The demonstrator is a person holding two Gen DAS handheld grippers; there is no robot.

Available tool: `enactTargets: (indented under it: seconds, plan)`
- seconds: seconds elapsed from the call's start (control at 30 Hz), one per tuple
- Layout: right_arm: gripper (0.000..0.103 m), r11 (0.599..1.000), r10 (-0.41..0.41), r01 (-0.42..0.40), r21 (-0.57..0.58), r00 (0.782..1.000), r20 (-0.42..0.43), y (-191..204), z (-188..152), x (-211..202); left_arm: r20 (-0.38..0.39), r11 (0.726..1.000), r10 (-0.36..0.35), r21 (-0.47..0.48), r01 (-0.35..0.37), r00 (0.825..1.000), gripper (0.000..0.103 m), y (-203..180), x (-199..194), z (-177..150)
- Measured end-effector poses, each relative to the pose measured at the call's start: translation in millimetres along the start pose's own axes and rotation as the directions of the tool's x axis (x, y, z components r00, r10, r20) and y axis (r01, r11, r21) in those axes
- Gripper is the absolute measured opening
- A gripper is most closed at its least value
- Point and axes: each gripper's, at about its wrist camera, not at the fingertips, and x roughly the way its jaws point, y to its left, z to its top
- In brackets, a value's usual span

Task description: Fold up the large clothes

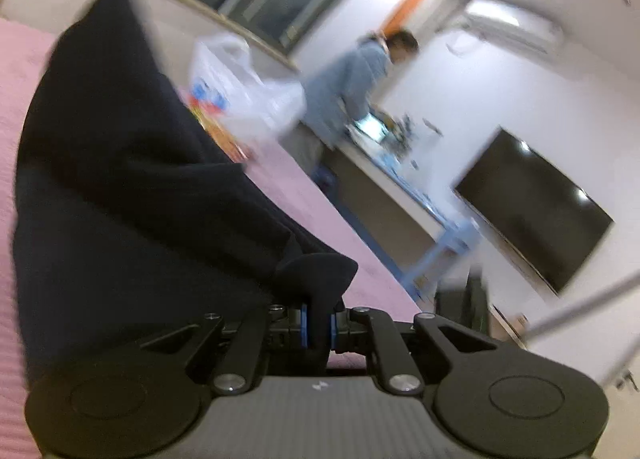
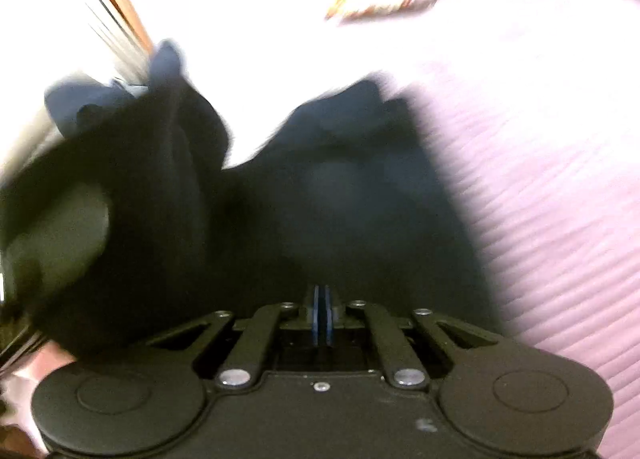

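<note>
Left gripper [image 1: 318, 325] clamped on a fold of dark garment [image 1: 120, 199], lifted above pink bedspread [image 1: 24, 67]; right gripper [image 2: 322, 315] nearly closed over the cloth, grip on it unclear; plastic bag [image 1: 240, 91] beyond.

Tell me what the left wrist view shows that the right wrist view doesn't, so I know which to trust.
Left wrist only: the left claw shut on a bunched fold of the dark garment, plus a person at a counter, a plastic bag and a wall screen.

Right wrist only: the right claw, pads nearly together over the garment; too blurred to tell whether cloth is pinched.

Both: the dark garment on the pink bedding.
</note>
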Motion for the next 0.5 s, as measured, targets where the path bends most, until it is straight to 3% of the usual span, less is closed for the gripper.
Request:
enactTargets:
  seconds: [0.1,0.2,0.27,0.3,0.4,0.5]
  plan:
    - [0.015,0.995,-0.089,0.091,-0.051,0.995,0.041,-29.5,20.3,-5.1,-0.12,1.0,0.007,-0.004,-0.007,0.993,0.01,2.7,35.8,-28.7]
    - [0.02,0.99,-0.096,0.104,-0.092,0.992,0.08,-43.6,46.9,-6.2,-0.247,0.996,0.088,0.011,-0.088,0.965,0.01,18.9,72.1,-64.8]
    - [0.047,0.995,-0.016,0.024,-0.102,0.996,0.083,-39.0,61.7,-2.7,-0.279,0.989,0.145,0.063,-0.132,0.949,0.01,22.8,84.7,-76.8]
    - [0.08,0.994,0.033,-0.025,-0.103,0.996,0.08,-34.9,64.4,-1.6,-0.281,0.987,0.154,0.08,-0.137,0.947,0.01,22.7,86.0,-77.0]
    - [0.083,0.979,0.187,-0.182,-0.087,0.981,0.049,-21.4,74.0,12.8,-0.286,0.987,0.155,0.085,-0.137,0.946,0.01,24.2,85.8,-74.5]
    - [0.083,0.974,0.217,-0.218,-0.057,0.976,-0.019,-11.4,84.3,45.6,-0.291,0.987,0.158,0.086,-0.139,0.943,0.01,22.9,84.8,-74.8]
